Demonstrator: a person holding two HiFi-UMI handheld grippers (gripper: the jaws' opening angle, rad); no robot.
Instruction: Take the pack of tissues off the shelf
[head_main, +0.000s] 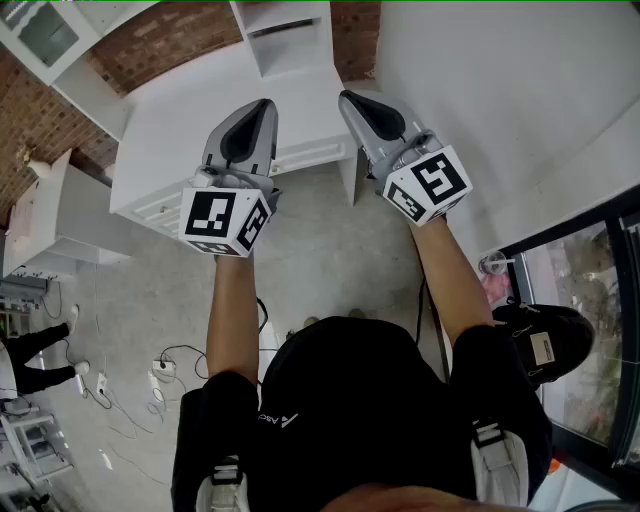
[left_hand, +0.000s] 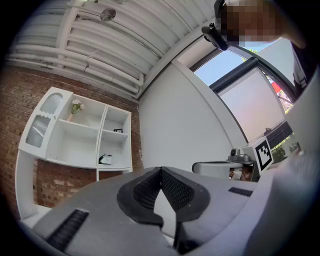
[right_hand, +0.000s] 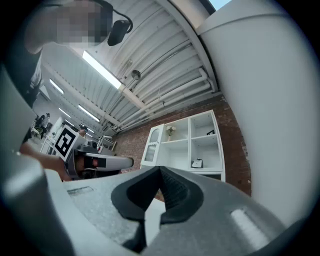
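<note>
Left gripper (left_hand: 160, 170), right gripper (right_hand: 160, 169), fingers (left_hand: 175, 189) together, probable tissue pack (left_hand: 105, 159) on shelf (left_hand: 80, 126), well apart

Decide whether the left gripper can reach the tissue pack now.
Probably not yet: the left gripper is shut and the pack lies well ahead in an open compartment of the shelf. Nothing seems to block the way.

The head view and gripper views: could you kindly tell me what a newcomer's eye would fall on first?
The two grippers held up side by side stand out first: the left gripper and the right gripper, each with jaws together on nothing. Beyond them a white shelf unit stands against a brick wall, with a small dark-and-white pack in its lower right compartment.
</note>
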